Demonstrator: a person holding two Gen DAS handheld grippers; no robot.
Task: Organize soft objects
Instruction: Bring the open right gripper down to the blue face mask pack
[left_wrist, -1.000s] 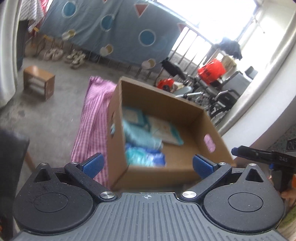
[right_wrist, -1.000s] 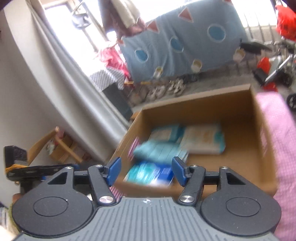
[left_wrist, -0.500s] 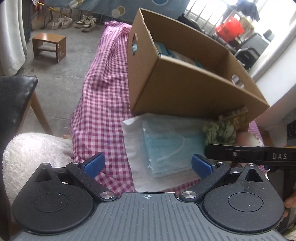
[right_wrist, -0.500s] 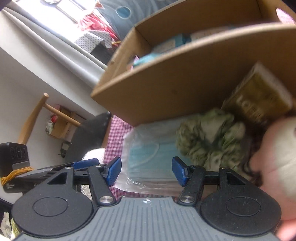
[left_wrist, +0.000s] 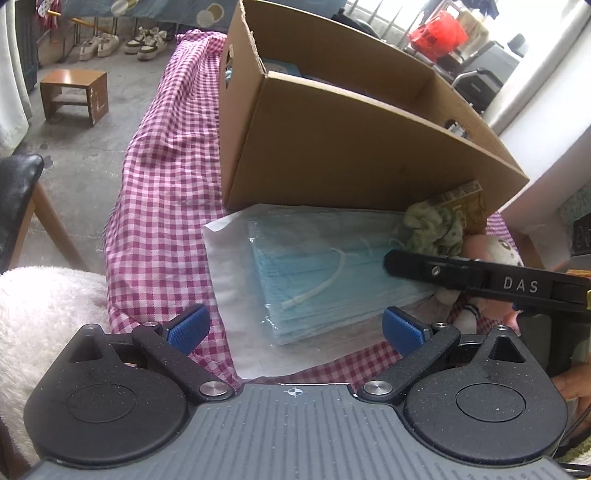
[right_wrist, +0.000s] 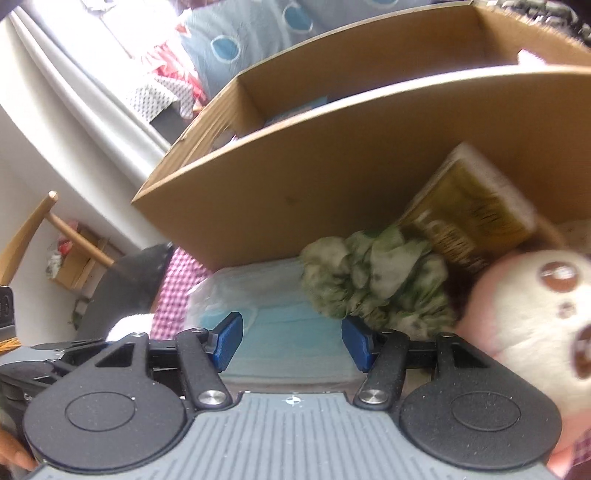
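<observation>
Most of what lies inside the cardboard box (left_wrist: 347, 147) is hidden from you behind its near wall; only a sliver of blue packaging shows over the rim. The right wrist view is blurred, so the plush toy (right_wrist: 535, 314) at its right edge is hard to read, and the yellow packet (right_wrist: 476, 210) leaning on the box is smeared. The pack of face masks (left_wrist: 314, 269) lies flat on the checked cloth (left_wrist: 159, 177), its far edge touching the foot of the box. Your left gripper (left_wrist: 293, 326) is spread wide and empty near the pack's near edge. Your right gripper (right_wrist: 291, 341) is also parted and holds nothing, low over the pack. The green scrunchie (right_wrist: 376, 277) sits just beside the right finger, crowding that side.
</observation>
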